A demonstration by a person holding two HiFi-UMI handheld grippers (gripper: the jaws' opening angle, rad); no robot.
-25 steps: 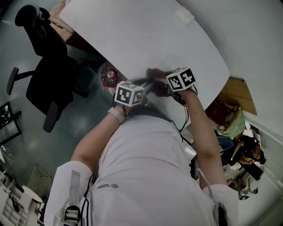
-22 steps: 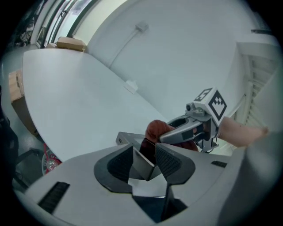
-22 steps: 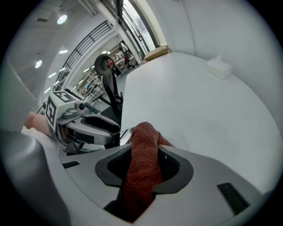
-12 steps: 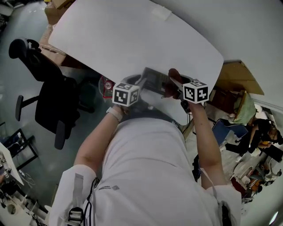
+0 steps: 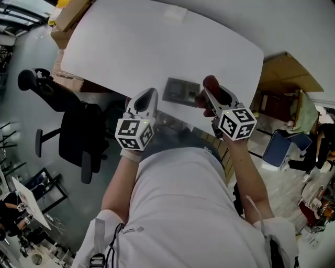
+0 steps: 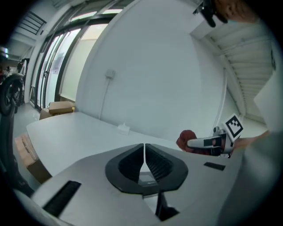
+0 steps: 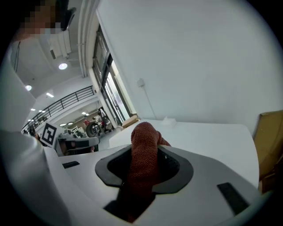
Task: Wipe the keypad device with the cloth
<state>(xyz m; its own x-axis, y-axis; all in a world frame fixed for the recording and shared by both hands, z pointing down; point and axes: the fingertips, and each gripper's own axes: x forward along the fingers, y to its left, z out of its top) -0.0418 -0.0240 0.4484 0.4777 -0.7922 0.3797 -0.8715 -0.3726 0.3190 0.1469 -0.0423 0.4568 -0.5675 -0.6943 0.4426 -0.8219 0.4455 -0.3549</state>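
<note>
The grey keypad device (image 5: 181,90) lies flat near the front edge of the white table (image 5: 131,47). My left gripper (image 5: 148,95) hangs just left of the device over the table's edge. Its jaws are closing, almost touching, with nothing between them (image 6: 144,150). My right gripper (image 5: 209,95) is at the device's right end, shut on a bunched dark red cloth (image 5: 210,82) that sticks out past the jaws (image 7: 143,152). The left gripper view shows the right gripper (image 6: 208,142) and the red cloth (image 6: 186,139) off to the right.
A black office chair (image 5: 73,131) stands on the floor left of the table. Cardboard boxes (image 5: 70,13) sit beyond the table's left corner, and brown cardboard (image 5: 290,78) lies to its right. A small white object (image 5: 175,14) rests near the table's far edge.
The left gripper has pulled back from the device toward the table edge and its jaws have come together. The right gripper with the cloth has shifted to the device's right end.
</note>
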